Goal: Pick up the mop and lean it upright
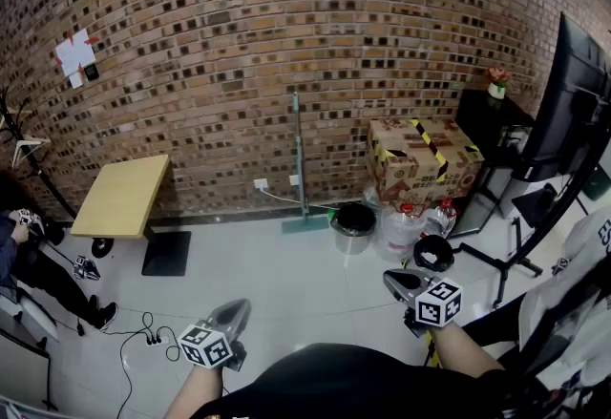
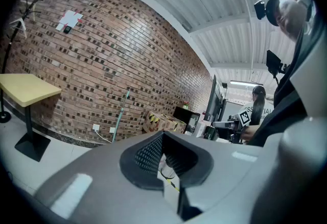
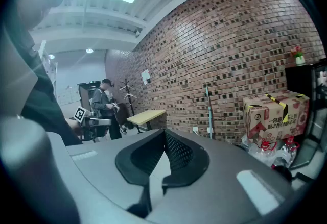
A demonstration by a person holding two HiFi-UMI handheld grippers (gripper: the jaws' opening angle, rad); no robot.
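Note:
The mop (image 1: 299, 159) has a thin green handle and stands upright against the brick wall, its flat head (image 1: 305, 224) on the white floor. It also shows far off in the left gripper view, as the mop (image 2: 120, 116), and in the right gripper view, as the mop (image 3: 208, 110). My left gripper (image 1: 236, 311) hangs low at the near left, shut and empty, well short of the mop. My right gripper (image 1: 392, 281) is at the near right, also shut with nothing in it. Each gripper's own view shows its jaws meeting at the tip: left gripper (image 2: 163, 133), right gripper (image 3: 164, 131).
A wooden table (image 1: 124, 193) stands left of the mop. Right of it are a metal pot (image 1: 354, 221), water bottles (image 1: 410, 226), a taped cardboard box (image 1: 425, 159) and a dark screen on a stand (image 1: 573, 102). A power strip (image 1: 153, 339) lies on the floor; people sit at both edges.

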